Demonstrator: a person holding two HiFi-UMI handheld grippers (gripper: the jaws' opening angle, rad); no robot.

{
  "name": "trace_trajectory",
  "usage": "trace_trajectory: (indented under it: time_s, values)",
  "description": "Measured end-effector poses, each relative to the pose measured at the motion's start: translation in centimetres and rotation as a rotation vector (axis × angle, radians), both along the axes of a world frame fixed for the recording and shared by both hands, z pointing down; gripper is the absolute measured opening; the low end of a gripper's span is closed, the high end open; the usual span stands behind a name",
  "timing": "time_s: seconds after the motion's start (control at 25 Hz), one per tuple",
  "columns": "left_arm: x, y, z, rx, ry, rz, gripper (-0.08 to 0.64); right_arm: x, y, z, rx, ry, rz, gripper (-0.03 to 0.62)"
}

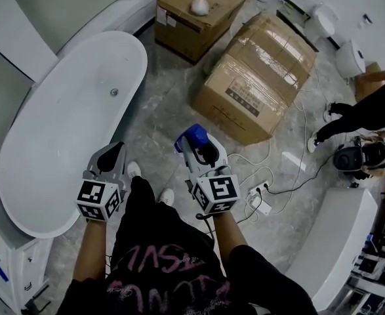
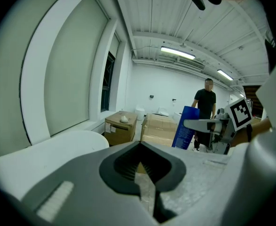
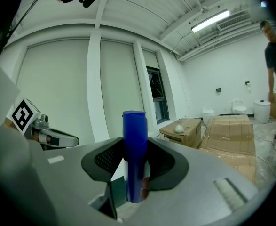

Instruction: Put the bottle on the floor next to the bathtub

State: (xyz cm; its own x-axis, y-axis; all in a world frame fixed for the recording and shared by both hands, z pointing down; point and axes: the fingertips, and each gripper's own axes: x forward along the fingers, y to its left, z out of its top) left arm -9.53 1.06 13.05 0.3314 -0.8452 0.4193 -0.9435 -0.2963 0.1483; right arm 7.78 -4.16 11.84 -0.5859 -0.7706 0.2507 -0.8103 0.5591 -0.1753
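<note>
Head view, contents listed.

1. Bathtub [image 1: 21, 176]: white, freestanding, at the left on grey marbled floor [image 1: 172, 104].
2. Bottle [image 1: 191, 135]: blue, carried in the air over bare floor to the right of the tub, clear of tub and floor.
3. Right gripper [image 1: 195, 144]: closed on the bottle. Right gripper view: bottle upright, pads pressed against both sides of its lower body, top end well above the jaws.
4. Left gripper [image 1: 112, 155]: just beside the tub's right rim. Left gripper view: jaws together, nothing between them.
5. Large cardboard box [image 1: 258, 77]: taped, lying beyond the grippers.
6. Small cardboard box [image 1: 179, 18]: past the tub's far end, white rounded object [image 1: 199, 6] on top.
7. Power strip [image 1: 261, 199]: on the floor right of the right gripper, white cables attached.
8. Person [image 1: 369, 107]: dark clothing, at the right edge.
</note>
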Motion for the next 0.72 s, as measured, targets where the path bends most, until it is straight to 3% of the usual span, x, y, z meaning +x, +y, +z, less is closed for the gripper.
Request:
trace_trajectory:
  time_s: [0.72]
  values:
    - [-0.6,-5.1,5.6,-0.039,0.051,0.006,0.001,-1.3,-3.4,5.2,-0.027,0.037,0.039,0.183]
